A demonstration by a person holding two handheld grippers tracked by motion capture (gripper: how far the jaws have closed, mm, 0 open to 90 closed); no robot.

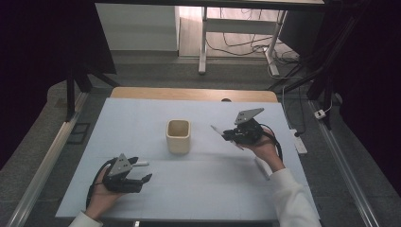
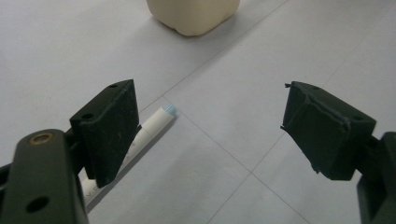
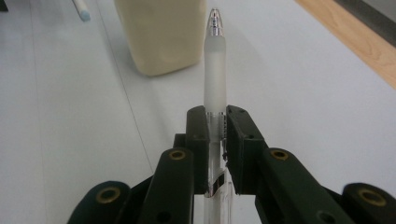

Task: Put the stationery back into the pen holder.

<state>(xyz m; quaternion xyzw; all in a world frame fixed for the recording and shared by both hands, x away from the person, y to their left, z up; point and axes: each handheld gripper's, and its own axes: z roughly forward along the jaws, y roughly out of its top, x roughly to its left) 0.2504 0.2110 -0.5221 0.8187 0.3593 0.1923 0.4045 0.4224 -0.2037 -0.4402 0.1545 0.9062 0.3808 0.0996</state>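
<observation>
**Clear pen clamped in the right gripper, white pen lying by the left**

On the pale blue table mat (image 1: 142,118), seen from the high view, we find a cream cup (image 1: 178,136) standing upright near the centre. At about three o'clock from the cup, the right gripper (image 1: 226,135) is held above the mat by a hand in a white sleeve (image 1: 293,198). Its jaws are pressed together on a clear pen (image 3: 215,70), which we see in the right gripper view running straight up between the two black jaws. The pen's frosted grip and silver tip stick out beyond the jaws, pointing toward the cup. In the high view the pen is tilted, and its tip end reaches toward the cup without touching it.

At about seven o'clock from the cup, the left gripper (image 1: 141,171) rests low near the front edge of the mat. Its jaws stand wide apart, with nothing between them. A white pen (image 2: 149,128) with a light blue end lies flat on the mat, just beside the gripper's left jaw and partly hidden behind it. Its blue end points toward the cup at about one o'clock.
</observation>
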